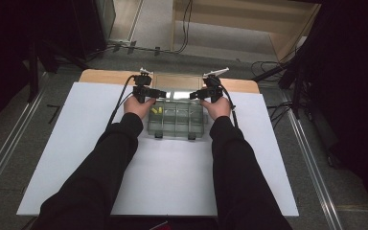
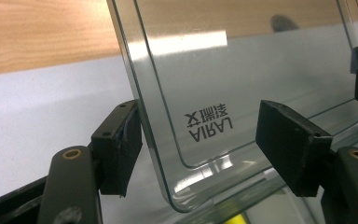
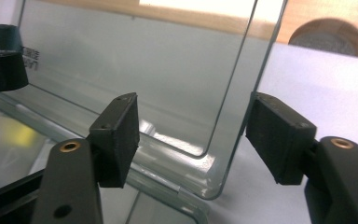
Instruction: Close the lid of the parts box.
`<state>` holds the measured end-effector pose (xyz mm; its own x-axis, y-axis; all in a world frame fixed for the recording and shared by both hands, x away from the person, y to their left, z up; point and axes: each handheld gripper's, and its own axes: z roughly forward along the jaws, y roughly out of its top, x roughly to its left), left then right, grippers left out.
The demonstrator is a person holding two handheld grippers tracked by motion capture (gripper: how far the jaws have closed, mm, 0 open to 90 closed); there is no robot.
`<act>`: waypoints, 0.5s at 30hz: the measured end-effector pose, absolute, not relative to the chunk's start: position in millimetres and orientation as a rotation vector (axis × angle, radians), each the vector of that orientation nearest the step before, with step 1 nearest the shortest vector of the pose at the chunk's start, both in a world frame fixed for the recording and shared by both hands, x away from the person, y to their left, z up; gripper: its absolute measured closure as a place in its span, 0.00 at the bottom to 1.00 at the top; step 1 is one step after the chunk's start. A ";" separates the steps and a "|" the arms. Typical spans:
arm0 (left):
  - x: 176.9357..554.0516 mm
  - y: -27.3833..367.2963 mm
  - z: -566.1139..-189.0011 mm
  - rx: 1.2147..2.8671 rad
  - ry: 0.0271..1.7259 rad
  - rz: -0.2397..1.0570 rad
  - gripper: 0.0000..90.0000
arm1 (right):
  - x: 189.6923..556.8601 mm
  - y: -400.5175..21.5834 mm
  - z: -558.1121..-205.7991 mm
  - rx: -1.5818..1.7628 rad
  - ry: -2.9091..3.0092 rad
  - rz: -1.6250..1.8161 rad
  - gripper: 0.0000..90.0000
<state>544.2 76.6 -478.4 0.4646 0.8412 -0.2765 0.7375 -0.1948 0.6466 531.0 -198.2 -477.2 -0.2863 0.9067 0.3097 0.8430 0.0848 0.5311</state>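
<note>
Your clear compartment box point(image 1: 176, 120) sits toward twelve o'clock on the white tabletop point(image 1: 158, 177), near its far edge, where a strip of bare wood point(image 1: 105, 76) runs behind the white sheet. You have wide open room from the box toward six o'clock, and more out at nine and three; the space at twelve is tight. The box's transparent lid point(image 2: 242, 79) stands raised off the tray. Your left claw point(image 1: 154, 92) is at the lid's ten o'clock corner and your right claw point(image 1: 197, 94) at its two o'clock corner. Both are spread, each straddling a side edge of the lid: in the left gripper view one pad lies right against the lid's edge while the other stands clear of the pane, and in the right gripper view both pads stand off it, so neither is pinching. The tray is split into several compartments; small yellow pieces point(image 1: 156, 110) lie in the one nearest your left hand point(image 1: 138, 106). The left gripper view shows mirrored lettering point(image 2: 209, 122) on the lid. The right gripper view shows a round hole point(image 3: 328, 37) in the wood at one o'clock.
</note>
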 end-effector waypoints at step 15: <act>527.9 84.5 -465.0 1.929 1.208 0.244 0.42 | 511.7 -204.4 -457.8 1.690 2.215 1.050 0.43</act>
